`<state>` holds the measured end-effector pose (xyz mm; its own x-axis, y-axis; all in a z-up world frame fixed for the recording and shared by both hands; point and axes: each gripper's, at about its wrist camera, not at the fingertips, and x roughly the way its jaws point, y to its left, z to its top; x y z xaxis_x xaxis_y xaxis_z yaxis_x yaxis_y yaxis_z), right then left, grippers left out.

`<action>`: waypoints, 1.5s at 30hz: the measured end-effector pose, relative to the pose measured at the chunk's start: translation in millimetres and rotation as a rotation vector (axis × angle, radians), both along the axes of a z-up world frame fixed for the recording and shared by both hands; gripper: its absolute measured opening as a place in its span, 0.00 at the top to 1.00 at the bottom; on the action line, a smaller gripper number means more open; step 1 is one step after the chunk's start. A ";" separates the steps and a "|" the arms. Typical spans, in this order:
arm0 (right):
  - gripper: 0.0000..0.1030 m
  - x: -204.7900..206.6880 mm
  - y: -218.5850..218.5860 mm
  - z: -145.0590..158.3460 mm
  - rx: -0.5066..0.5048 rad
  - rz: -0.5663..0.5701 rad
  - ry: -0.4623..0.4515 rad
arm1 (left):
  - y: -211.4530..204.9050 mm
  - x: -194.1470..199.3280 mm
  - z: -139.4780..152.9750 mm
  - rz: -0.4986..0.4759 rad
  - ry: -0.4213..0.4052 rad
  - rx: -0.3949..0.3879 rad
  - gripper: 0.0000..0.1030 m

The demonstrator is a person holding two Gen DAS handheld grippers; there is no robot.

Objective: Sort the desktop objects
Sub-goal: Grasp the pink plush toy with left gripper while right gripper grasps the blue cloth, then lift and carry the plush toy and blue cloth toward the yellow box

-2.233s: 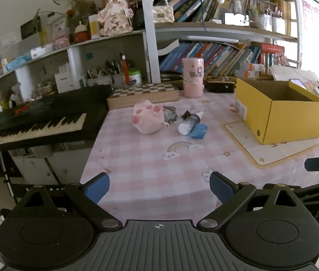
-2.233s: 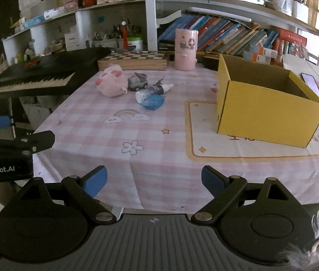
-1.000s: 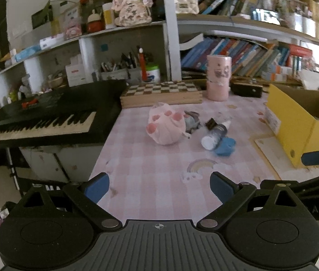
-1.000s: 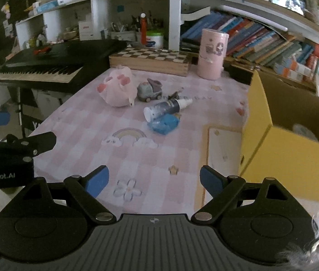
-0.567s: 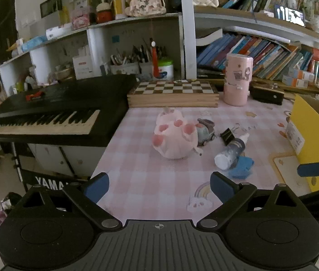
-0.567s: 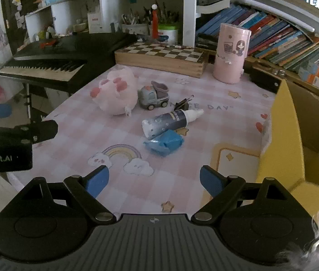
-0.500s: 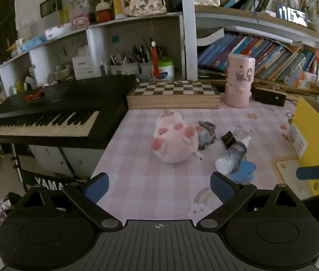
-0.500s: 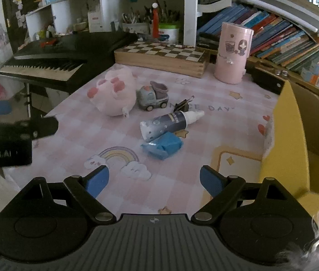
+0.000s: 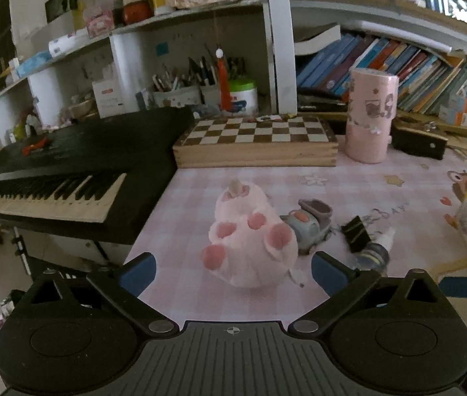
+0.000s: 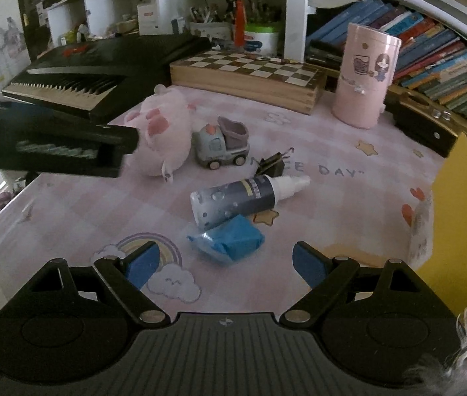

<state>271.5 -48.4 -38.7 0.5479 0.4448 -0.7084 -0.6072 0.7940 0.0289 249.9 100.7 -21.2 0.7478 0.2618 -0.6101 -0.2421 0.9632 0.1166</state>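
Note:
A pink plush pig (image 9: pixel 250 247) lies on the pink checked tablecloth (image 9: pixel 184 198), just ahead of my open, empty left gripper (image 9: pixel 233 269). Beside it are a grey toy truck (image 9: pixel 311 227), a black binder clip (image 9: pixel 355 232) and a spray bottle (image 9: pixel 374 252). In the right wrist view my open, empty right gripper (image 10: pixel 225 262) hovers just short of a blue packet (image 10: pixel 230 241), with the spray bottle (image 10: pixel 243 198), the truck (image 10: pixel 222 147), the clip (image 10: pixel 271 161) and the pig (image 10: pixel 164 132) beyond. The left gripper's finger (image 10: pixel 68 150) reaches in beside the pig.
A yellow cardboard box (image 10: pixel 461 211) stands at the right. A wooden chessboard box (image 9: pixel 256 145) and a pink cylinder (image 9: pixel 370 115) stand at the back. A black keyboard (image 9: pixel 68 171) borders the table's left edge. Shelves with books rise behind.
Both grippers have moved forward over the table toward the objects. The left now sits close to the pig and the right close to the blue packet. Both stayed open.

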 end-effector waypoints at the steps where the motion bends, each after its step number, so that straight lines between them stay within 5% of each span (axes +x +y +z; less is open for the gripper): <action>1: 0.14 2.5 1.1 -1.1 -0.001 0.004 0.000 | 1.3 6.1 -2.3 0.002 0.008 -0.006 0.01; 20: 0.39 36.4 17.6 -23.8 -0.017 0.076 0.061 | 29.8 82.3 -44.5 0.048 0.107 -0.196 0.03; 26: 0.51 33.5 17.6 -25.1 -0.043 0.107 0.052 | 28.5 83.8 -45.0 0.030 0.101 -0.206 0.09; 27: 0.52 32.4 17.2 -25.1 -0.046 0.112 0.048 | 27.4 84.5 -45.7 0.036 0.109 -0.194 0.18; 33: 0.61 28.6 15.7 -23.9 -0.054 0.121 0.038 | 26.9 82.6 -43.7 0.051 0.102 -0.193 0.30; 45: 0.62 21.2 -4.2 3.0 0.009 0.069 -0.017 | 22.6 34.8 -5.6 0.054 0.025 -0.246 0.32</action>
